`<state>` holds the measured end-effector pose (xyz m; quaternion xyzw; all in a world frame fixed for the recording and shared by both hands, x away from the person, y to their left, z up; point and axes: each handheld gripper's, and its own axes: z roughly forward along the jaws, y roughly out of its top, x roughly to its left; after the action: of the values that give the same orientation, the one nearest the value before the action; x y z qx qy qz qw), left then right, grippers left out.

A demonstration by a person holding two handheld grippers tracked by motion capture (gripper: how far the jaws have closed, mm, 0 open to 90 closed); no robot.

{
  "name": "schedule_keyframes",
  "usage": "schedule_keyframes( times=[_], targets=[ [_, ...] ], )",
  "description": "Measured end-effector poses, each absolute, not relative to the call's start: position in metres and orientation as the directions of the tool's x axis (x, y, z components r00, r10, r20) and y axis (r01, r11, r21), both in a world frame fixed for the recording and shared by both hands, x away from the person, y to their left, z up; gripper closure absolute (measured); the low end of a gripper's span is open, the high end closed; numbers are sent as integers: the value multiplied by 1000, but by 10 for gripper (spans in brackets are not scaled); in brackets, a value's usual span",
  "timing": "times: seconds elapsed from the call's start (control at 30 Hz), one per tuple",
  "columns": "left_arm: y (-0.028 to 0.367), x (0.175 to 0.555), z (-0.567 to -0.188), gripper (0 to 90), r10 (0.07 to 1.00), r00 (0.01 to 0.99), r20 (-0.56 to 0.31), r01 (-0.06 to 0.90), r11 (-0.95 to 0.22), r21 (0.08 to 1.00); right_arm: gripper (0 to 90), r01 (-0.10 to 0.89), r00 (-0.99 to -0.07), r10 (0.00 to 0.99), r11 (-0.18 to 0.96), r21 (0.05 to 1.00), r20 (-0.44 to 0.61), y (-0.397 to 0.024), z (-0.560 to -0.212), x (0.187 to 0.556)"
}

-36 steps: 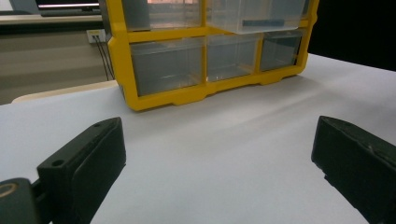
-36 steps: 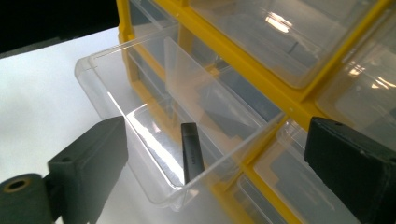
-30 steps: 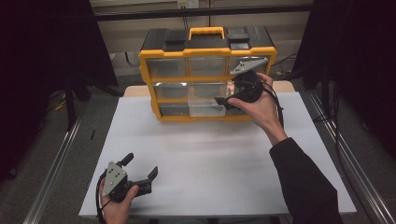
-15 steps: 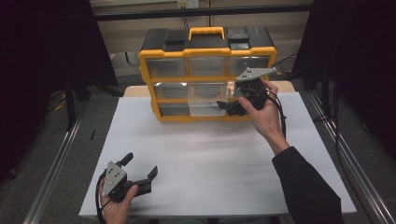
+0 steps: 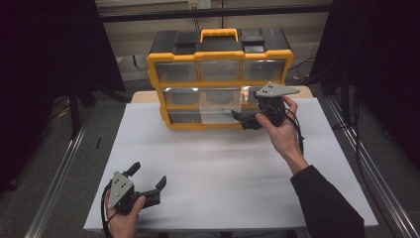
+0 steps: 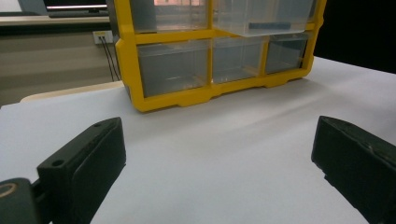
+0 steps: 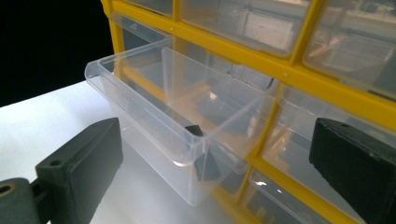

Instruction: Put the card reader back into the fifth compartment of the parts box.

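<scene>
A yellow organiser cabinet (image 5: 220, 53) with clear drawers stands at the table's far side. Its middle drawer (image 5: 220, 110) is pulled out; in the right gripper view this clear drawer (image 7: 154, 107) juts toward me, and a small dark piece (image 7: 201, 158) shows through its front corner. My right gripper (image 5: 243, 120) hovers just right of the drawer's front, open and holding nothing, its jaws (image 7: 215, 154) wide apart. At the near left corner my left gripper (image 5: 148, 174) rests low, open and empty, facing the cabinet (image 6: 187, 95) across bare table.
The white tabletop (image 5: 223, 163) spreads between my two hands. Metal rails (image 5: 57, 178) run along both sides of the table. Dark curtains hang left and right of the cabinet.
My right hand has drawn its gripper rightward and a little nearer to me, away from the drawer's front. The left gripper has stayed put.
</scene>
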<state>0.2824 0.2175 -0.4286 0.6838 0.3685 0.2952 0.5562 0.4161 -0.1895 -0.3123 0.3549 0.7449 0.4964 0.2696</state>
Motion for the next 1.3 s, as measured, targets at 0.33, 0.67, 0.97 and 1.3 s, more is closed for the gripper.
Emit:
schedule_keyframes(
  times=[0.33, 0.67, 0.97, 1.3],
  targets=[
    [217, 283, -429, 30, 835, 550, -12, 177, -103, 979, 25, 241, -585, 811, 207, 948, -28, -201, -329, 405],
    [217, 283, -429, 30, 840, 542, -18, 176, -92, 980, 27, 238, -572, 820, 170, 956, -3, -208, -344, 393],
    [217, 282, -429, 30, 837, 547, -15, 168, -92, 981, 23, 245, -556, 831, 177, 953, -12, -208, -362, 381],
    [217, 282, -429, 30, 839, 544, -11, 168, -97, 981, 21, 241, -544, 839, 157, 958, -1, -208, -385, 365]
  ],
)
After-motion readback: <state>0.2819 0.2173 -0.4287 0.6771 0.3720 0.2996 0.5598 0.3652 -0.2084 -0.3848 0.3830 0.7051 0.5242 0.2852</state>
